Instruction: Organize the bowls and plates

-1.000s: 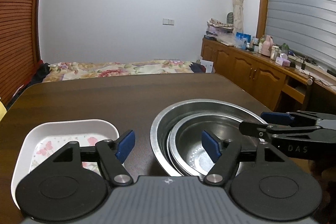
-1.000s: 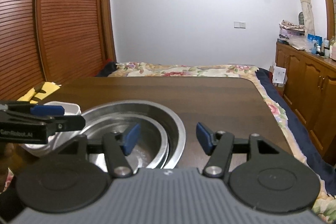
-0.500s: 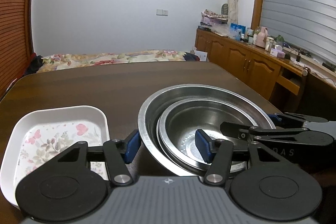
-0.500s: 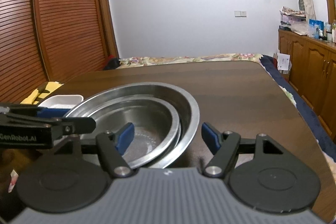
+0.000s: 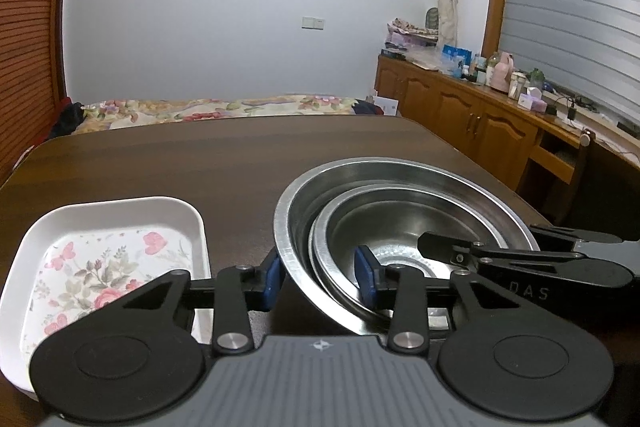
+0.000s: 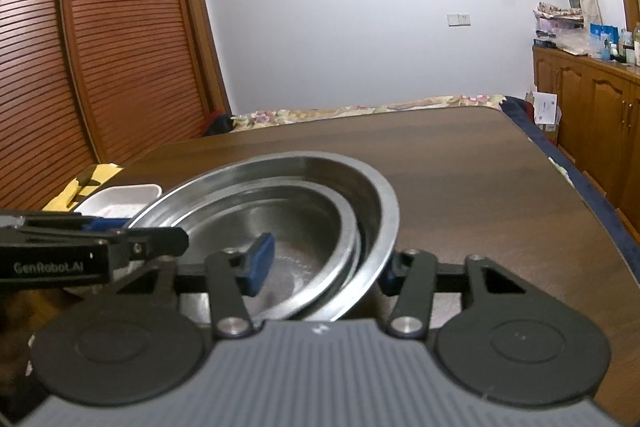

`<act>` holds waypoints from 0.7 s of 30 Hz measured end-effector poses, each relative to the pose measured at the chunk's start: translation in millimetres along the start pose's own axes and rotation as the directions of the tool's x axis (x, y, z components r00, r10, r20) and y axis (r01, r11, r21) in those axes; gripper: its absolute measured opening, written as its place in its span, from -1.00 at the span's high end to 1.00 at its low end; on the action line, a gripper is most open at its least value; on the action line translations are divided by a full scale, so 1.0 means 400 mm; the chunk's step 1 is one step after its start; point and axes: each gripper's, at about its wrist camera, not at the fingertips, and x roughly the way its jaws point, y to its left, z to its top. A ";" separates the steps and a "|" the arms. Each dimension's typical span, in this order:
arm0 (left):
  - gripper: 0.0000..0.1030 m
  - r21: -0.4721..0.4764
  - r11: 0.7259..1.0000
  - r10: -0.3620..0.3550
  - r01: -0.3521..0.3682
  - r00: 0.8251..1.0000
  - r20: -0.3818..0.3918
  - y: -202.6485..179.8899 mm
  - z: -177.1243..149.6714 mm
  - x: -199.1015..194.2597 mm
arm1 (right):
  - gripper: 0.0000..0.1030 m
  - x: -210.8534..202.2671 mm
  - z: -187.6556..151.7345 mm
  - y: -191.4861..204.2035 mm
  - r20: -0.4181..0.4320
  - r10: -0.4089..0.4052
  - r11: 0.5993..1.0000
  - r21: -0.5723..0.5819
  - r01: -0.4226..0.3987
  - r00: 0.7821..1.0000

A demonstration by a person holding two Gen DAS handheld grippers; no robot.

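A white floral tray (image 5: 116,251) is seen at the left on the dark wooden table (image 5: 224,155), well clear of the grip. Just to its right, two nested steel bowls are seen, the smaller bowl (image 5: 400,227) lying inside the larger bowl (image 5: 404,179), both near the table's front edge and apparently tipped toward the cameras.

The left claw (image 5: 320,279) is shown straddling the left rim of the stack: one blue pad is outside the larger bowl's wall, the other is inside the smaller bowl. Its jaws have just been closing, with both rims between them; whether the pads already press on the metal cannot be told with certainty, though they appear to touch or nearly touch.

The right claw (image 6: 326,263) is placed likewise on the opposite rim, with one pad (image 6: 258,263) inside the smaller bowl and the other partly hidden behind the larger bowl's outer wall. Its jaws have also just been closing around both rims; firm contact cannot be confirmed.

The step in hand is judged to be a two-sided pinch before the stack is lifted. It is best done if both rims are seated deep between the pads, if closure is completed on both sides before any lift, and if the two claws are raised together and level, since thin polished steel is likely to slip or the inner bowl to shift.
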 end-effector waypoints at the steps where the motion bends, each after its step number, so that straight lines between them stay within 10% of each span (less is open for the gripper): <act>1: 0.22 0.001 1.000 0.001 -0.001 1.000 0.001 -0.002 -0.001 -0.001 | 0.06 0.001 -0.002 0.002 0.000 0.000 1.000 0.000 0.000 1.000; 21: 0.23 0.017 1.000 0.006 -0.007 0.999 0.043 0.006 0.048 -0.046 | 0.34 -0.031 0.027 -0.004 0.070 -0.003 0.999 0.047 -0.001 0.998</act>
